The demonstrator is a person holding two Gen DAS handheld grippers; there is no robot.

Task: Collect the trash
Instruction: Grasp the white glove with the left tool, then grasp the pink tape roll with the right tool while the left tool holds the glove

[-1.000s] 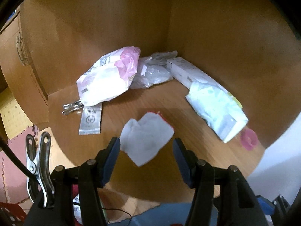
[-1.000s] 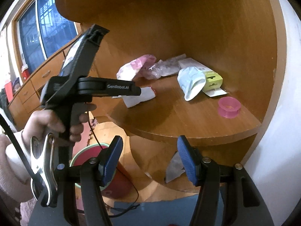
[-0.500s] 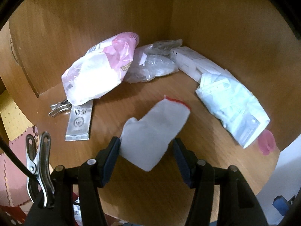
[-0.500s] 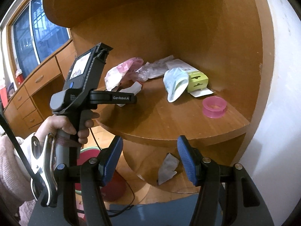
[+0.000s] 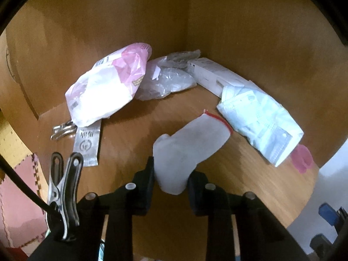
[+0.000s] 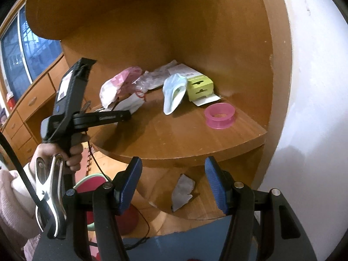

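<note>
The left gripper [image 5: 170, 177] has just been closing its jaws on the near end of a white pouch [image 5: 191, 150] with a red-trimmed mouth; the pads now press its sides. The pouch's long axis runs from the jaws up and to the right, mouth pointing toward the pale blue packet [image 5: 261, 119] just beyond it. It sits on a wooden corner shelf [image 5: 250, 184], in front of the pink-and-white bag [image 5: 106, 87] and clear plastic wrap [image 5: 165, 82]. A pink ring [image 6: 219, 116] lies near the shelf's right edge. The right gripper [image 6: 174, 184] hangs in front of the shelf, jaws apart and empty.
</note>
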